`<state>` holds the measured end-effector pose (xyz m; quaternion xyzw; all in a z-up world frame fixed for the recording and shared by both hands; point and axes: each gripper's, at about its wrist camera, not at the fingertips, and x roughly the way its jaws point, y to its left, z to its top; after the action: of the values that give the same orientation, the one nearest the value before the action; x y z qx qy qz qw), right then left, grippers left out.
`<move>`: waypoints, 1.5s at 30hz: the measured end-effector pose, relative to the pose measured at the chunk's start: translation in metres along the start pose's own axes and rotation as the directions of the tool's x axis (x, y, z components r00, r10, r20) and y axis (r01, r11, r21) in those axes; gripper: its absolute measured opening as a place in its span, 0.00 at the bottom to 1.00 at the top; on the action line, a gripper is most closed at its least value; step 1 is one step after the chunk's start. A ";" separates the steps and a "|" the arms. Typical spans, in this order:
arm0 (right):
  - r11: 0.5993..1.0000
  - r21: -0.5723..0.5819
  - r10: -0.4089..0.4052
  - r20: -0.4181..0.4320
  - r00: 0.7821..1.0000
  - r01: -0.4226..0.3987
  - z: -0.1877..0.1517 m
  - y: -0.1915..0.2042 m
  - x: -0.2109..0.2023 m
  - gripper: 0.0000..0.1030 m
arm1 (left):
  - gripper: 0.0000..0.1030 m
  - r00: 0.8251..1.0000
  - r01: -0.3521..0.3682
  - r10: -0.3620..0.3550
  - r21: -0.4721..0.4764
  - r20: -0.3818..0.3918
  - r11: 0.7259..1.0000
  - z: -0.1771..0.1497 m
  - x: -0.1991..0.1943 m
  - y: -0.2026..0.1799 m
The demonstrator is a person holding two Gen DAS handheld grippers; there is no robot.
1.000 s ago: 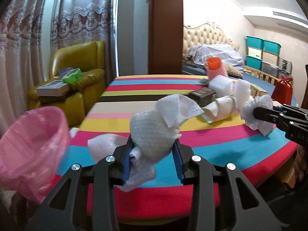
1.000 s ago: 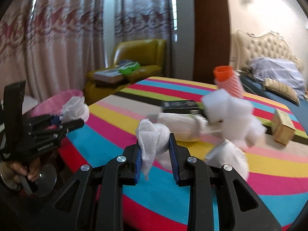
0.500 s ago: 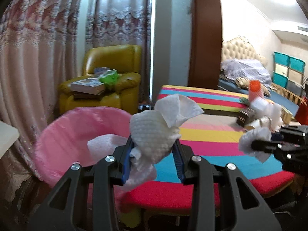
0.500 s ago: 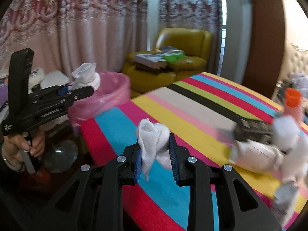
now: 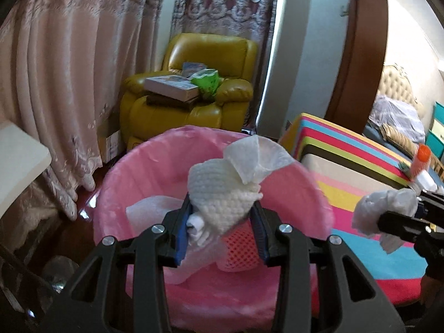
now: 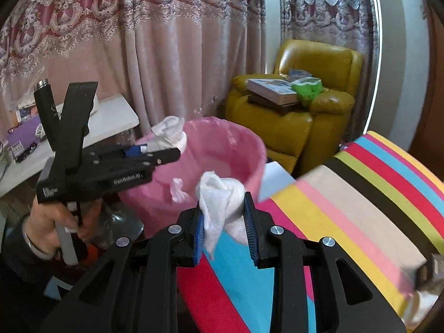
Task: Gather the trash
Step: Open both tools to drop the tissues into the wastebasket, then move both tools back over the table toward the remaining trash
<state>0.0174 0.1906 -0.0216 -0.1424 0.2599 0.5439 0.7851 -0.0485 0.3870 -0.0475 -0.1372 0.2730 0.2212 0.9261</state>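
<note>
The left gripper (image 5: 222, 222) is pinching a crumpled wipe (image 5: 227, 191) between its blue pads and holds it over the open mouth of the pink bin (image 5: 310, 191), so the step in hand looks like the drop. To do it well, the jaws should spread only while the wipe hangs inside the rim; from the right wrist view the left gripper (image 6: 163, 154) sits at the bin's (image 6: 249, 144) near-left edge, so easing a little farther over the middle first would be safer. A light wad may cling to a pad, so a wide opening and perhaps a small shake would help. The right gripper (image 6: 224, 222) is clamped on a second wad (image 6: 222, 197), above the striped table's (image 6: 347, 202) near corner and just right of the bin; it should wait until the left one is out of the way, then cross the rim before letting go. Much is hard to read: the bin's floor is hidden behind the left gripper, and only a white sheet (image 5: 155, 211) and some red mesh (image 5: 238, 249) show inside. Most of the table is cut off in both views, so how much trash remains is unclear; an orange-capped bottle (image 5: 421, 163) and blurred white bits, probably more wipes, sit at its far right.
</note>
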 end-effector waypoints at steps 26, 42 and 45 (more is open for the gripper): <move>0.968 0.185 -0.185 0.088 0.979 0.167 -0.038 -0.070 -0.062 0.62 | 0.95 0.995 0.030 -0.027 -0.022 0.095 0.999 -0.022 -0.043 -0.044; 0.771 0.398 -0.543 0.000 0.840 0.498 -0.152 -0.155 -0.222 0.77 | 0.95 0.920 0.390 -0.382 0.305 -0.089 0.868 -0.061 -0.017 -0.262; 0.714 0.445 -0.583 -0.048 0.811 0.540 -0.177 -0.170 -0.239 0.78 | 0.95 0.909 0.415 -0.399 0.323 -0.118 0.851 -0.068 -0.012 -0.281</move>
<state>0.0650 -0.1477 -0.0432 -0.0079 0.2819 0.2128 0.9355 0.0482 0.1140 -0.0586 -0.0347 0.2931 -0.0335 0.9549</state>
